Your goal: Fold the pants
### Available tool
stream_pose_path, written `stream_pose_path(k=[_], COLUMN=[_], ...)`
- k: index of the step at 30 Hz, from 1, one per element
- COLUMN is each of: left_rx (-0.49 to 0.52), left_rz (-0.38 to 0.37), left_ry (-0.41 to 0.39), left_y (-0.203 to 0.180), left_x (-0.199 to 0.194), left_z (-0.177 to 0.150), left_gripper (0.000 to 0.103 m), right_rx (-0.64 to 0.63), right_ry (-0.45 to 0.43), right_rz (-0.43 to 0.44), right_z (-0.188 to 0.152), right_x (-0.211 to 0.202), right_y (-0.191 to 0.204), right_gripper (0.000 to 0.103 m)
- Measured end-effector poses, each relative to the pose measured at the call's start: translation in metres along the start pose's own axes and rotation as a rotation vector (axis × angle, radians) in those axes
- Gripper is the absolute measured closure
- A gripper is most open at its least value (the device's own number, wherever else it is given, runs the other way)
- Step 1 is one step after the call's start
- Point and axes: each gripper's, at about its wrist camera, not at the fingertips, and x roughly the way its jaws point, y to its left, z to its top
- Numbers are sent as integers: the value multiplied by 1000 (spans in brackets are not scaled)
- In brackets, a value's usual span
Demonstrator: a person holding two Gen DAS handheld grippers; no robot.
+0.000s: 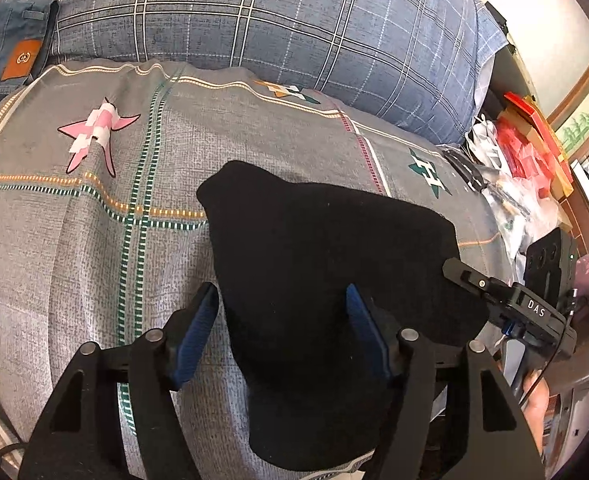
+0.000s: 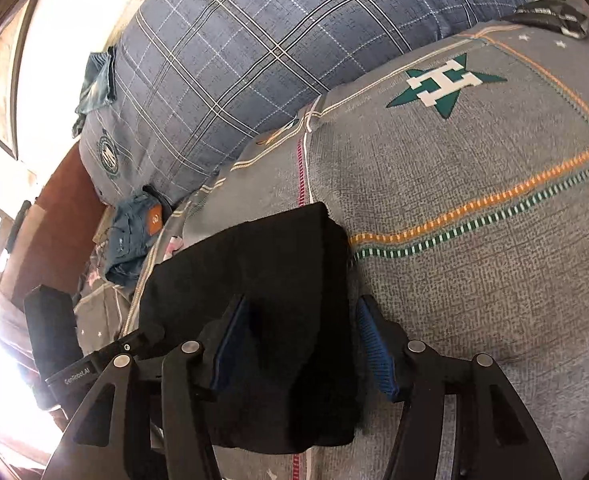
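Both grippers hang over a bed, each with its blue-padded jaws spread apart.

Seen from the left wrist, the left gripper [image 1: 282,332] points down at the black pants [image 1: 326,280], which lie folded into a compact dark bundle on the grey bedspread [image 1: 94,240]. Its left pad [image 1: 196,340] sits off the cloth over the bedspread, just beside the bundle's left edge. Its right pad [image 1: 368,336] stands over the black fabric; whether it touches is not clear. Nothing is pinched; the tool is released. At the right edge of the bundle the right gripper [image 1: 460,270] reaches in, its black tip at the fabric. Far behind lies a blue plaid quilt [image 1: 294,20], and at the far left a pair of jeans [image 1: 10,52] with an orange patch.

Seen from the right wrist, the right gripper [image 2: 302,344] straddles the near right corner of the pants [image 2: 254,280]. Its left pad [image 2: 230,344] lies against the black cloth, and its right pad [image 2: 376,352] stands clear over the bedspread [image 2: 474,280], so the jaws are parted and not clamped. The left gripper [image 2: 94,364] shows at the near left, beside the bundle. A green star [image 2: 446,84] with a white letter marks the bedspread farther off.
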Motion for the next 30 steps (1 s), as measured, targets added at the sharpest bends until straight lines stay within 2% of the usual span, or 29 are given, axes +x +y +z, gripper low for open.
stream_pose_path(k=[5,7,10,12,13,14,17,20,23,25,30], left_rx=[8,3,-19,-3,7,7,-43,-82,-86,-92,-138], left_rz=[-5,-17,-59,-77,-85,-99,-128,-85,-47,-48,-122], left_ry=[-2,2,12,-13,-34,-46,-89,-49,-41,-45,-38], left_y=[-2,-3,-1,-3,-4,-2,11,21,26,28,35], left_x=[0,3,6,-2,-10,-15,-24,-8,2,-1,-10], left_z=[3,5,11,15,18,20,29,33,30,30,37], left_gripper=[37,31,31,50,66,67,68,67,61,55,53], right_rx=[8,13,-29,-97,-143,-191,-272,-241,-214,-194,-141], right_ry=[-10,-8,-20,-43,-61,-95,-184,-140,-76,-78,-135], right_rz=[27,41,16,-40,-57,-59,-15,-31,-95,-79,-36], right_z=[2,3,3,2,1,0,-4,-4,-5,-3,1], right_x=[1,4,9,7,4,-3,-21,-6,16,15,-1], right_y=[-3,-3,5,18,26,36,56,52,45,43,33], right_gripper=[45,44,42,53,67,68,68,68,59,58,54])
